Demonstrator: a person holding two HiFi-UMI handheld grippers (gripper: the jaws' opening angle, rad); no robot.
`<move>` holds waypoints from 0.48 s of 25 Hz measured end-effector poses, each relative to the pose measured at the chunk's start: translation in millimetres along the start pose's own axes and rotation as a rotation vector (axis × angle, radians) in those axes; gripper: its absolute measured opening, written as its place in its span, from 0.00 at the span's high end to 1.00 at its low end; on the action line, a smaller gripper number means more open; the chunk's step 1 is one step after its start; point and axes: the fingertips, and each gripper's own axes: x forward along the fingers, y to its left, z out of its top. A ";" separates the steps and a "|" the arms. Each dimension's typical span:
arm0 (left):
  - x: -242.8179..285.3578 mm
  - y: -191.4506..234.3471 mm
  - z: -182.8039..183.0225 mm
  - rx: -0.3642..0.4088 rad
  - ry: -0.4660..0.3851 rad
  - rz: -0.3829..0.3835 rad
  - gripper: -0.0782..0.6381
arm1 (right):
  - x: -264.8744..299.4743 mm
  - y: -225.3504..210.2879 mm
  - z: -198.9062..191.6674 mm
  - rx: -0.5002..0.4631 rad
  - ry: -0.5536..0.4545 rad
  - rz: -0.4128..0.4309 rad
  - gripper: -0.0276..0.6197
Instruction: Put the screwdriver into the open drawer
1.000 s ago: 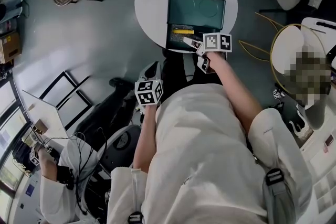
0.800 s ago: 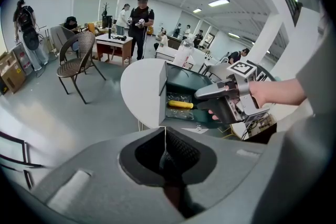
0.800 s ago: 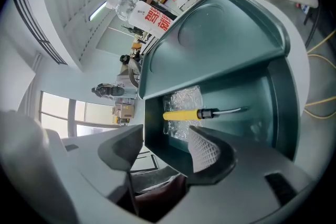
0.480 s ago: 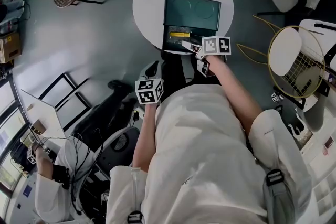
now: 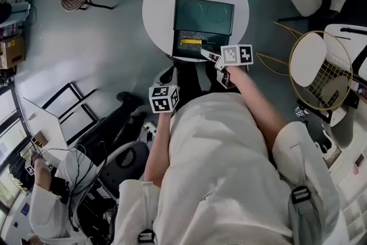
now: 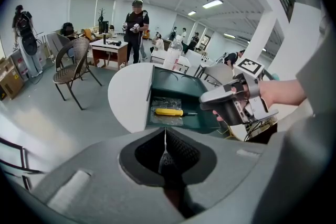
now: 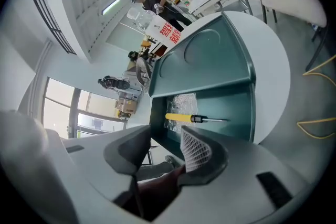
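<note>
Grey jaws of right gripper (image 7: 165, 140) partly apart, just been narrowing, nothing between; left gripper (image 6: 165, 157) pinched together, empty. Beyond, yellow-handled screwdriver (image 7: 185, 118) flat inside open drawer (image 7: 247, 113) on round white worktop (image 5: 157, 3). Placing apparently done; only withdrawal left.

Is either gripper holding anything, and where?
Nothing held. Left gripper is shut, empty; right gripper, jaws just closing, apart, nothing between them. Screwdriver lies in the drawer.

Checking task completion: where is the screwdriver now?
Head view: the screwdriver lies in the open drawer of the green box on the round white table, left of centre, on a plastic bag.
</note>
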 end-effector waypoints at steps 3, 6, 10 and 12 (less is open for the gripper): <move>0.3 -7.2 -0.5 -0.004 -0.013 0.004 0.87 | -12.6 2.5 -0.6 -0.058 -0.011 -0.002 0.72; 0.5 -14.2 0.2 -0.007 -0.025 0.010 0.87 | -26.0 7.0 0.7 -0.134 -0.028 -0.009 0.79; 1.9 -24.0 1.9 -0.008 -0.051 0.017 0.87 | -42.8 16.0 4.1 -0.230 -0.062 0.010 0.89; 2.2 -27.6 2.1 -0.013 -0.061 0.019 0.87 | -51.0 22.3 5.7 -0.296 -0.079 0.017 0.91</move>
